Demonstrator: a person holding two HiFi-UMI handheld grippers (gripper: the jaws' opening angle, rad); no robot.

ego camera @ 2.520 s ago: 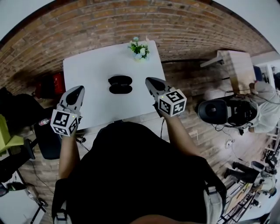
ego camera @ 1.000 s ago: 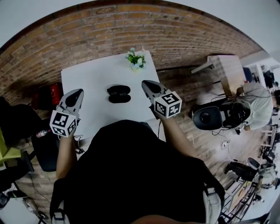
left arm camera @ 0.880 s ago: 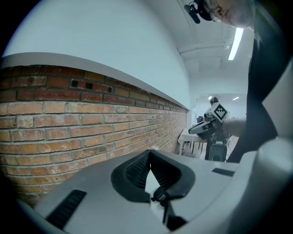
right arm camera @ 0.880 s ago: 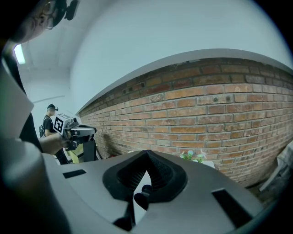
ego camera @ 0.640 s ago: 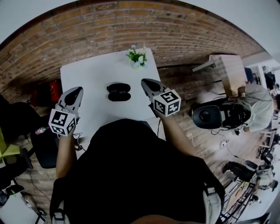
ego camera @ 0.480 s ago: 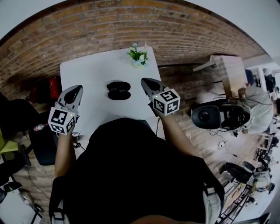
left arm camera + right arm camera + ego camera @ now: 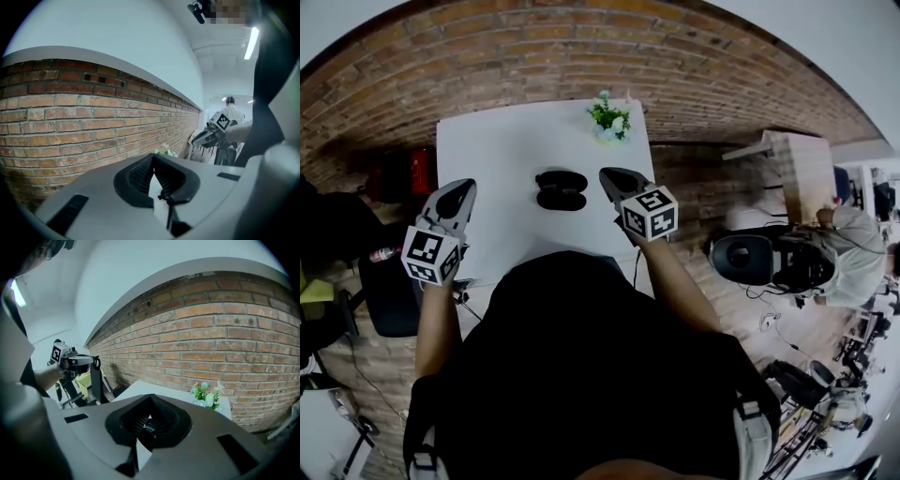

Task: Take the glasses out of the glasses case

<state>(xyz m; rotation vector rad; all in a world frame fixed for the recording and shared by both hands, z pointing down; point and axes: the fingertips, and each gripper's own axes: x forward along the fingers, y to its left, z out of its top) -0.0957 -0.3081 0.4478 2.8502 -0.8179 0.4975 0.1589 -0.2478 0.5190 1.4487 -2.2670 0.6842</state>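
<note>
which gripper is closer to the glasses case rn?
The right gripper: its tip is just right of the glasses case, while the left gripper hangs out by the table's left edge.

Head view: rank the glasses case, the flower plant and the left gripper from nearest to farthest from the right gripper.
1. Glasses case, just left of the right gripper, on the table.
2. Flower plant, ahead at the far edge.
3. Left gripper, away at the left edge.
</note>
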